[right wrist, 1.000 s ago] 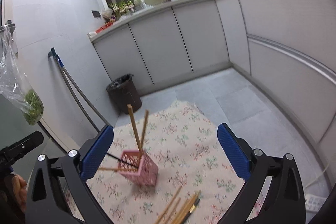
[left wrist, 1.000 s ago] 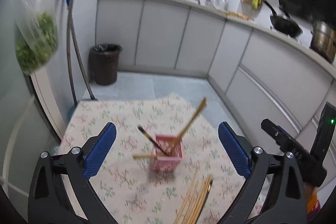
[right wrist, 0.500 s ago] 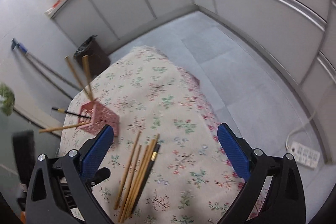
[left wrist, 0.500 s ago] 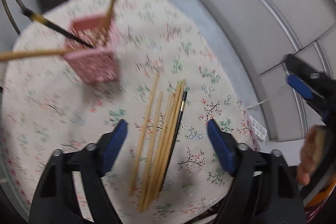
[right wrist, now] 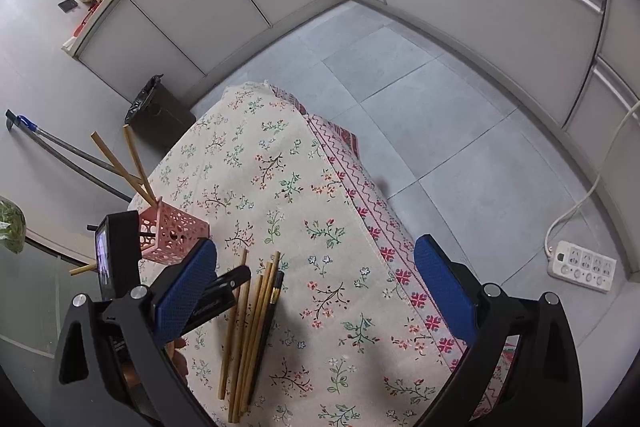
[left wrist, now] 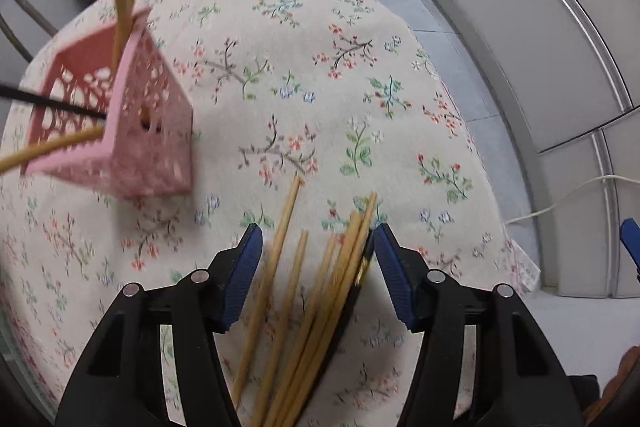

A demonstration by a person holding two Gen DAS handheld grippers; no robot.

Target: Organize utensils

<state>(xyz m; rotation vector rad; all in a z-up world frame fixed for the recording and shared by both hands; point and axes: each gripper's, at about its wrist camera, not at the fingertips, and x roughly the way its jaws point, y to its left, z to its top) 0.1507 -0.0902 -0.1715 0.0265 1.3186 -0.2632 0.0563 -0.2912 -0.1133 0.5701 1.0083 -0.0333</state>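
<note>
Several loose wooden chopsticks [left wrist: 304, 299] and one dark one lie in a bundle on the floral tablecloth [left wrist: 280, 75]. My left gripper [left wrist: 316, 259] is open, low over the bundle, one finger on each side. A pink perforated holder [left wrist: 132, 123] with several chopsticks stuck in it stands to the upper left. In the right wrist view the bundle [right wrist: 252, 327] lies on the cloth, the holder [right wrist: 172, 233] beyond it, and the left gripper's body [right wrist: 120, 259] comes in from the left. My right gripper [right wrist: 316, 291] is open and empty above the table.
The table's right edge [right wrist: 372, 227] drops to a grey tiled floor. A power strip [right wrist: 584, 265] lies on the floor at right. A dark bin [right wrist: 156, 111] and a mop handle [right wrist: 60, 151] stand beyond the table. Cabinets line the back.
Both grippers have tilted down from the room view toward the table. My left gripper has come down to the loose chopsticks and narrowed its opening around them.
</note>
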